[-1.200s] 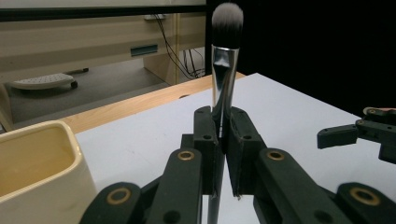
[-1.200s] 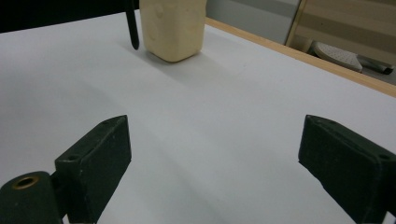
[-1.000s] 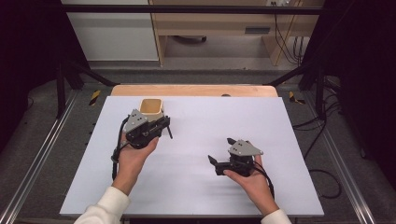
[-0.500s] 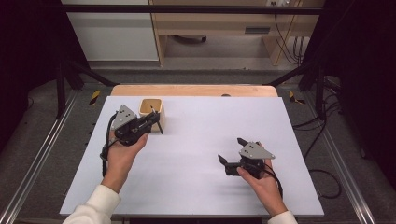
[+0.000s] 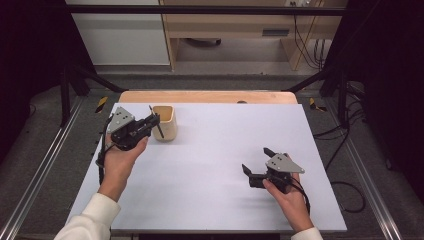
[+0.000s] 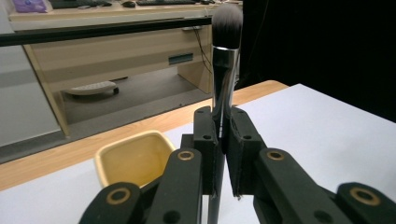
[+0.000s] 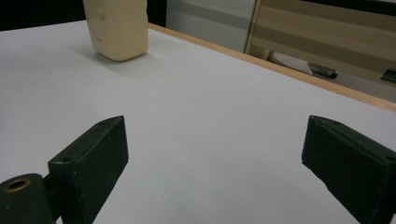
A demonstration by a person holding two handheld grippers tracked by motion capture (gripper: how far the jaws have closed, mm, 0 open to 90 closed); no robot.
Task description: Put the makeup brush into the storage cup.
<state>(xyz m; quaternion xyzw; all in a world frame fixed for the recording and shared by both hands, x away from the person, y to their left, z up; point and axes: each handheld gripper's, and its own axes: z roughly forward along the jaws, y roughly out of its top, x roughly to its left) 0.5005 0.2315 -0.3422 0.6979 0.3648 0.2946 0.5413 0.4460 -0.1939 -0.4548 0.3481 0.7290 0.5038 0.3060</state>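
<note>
Nearest to the person, the right tool (image 5: 256,169) rests low on the white tabletop (image 5: 215,165) with its jaws spread wide and nothing between them; over the last second it has drawn back toward the near right corner. Farther away, the left tool (image 5: 150,121) is closed on a makeup brush (image 6: 225,70), bristles pointing up, and it has moved left, away from above the yellow cup (image 5: 164,123), so it now stands just beside it. This suggests the brush was lifted out of the cup, which remains near the far left edge.
</note>
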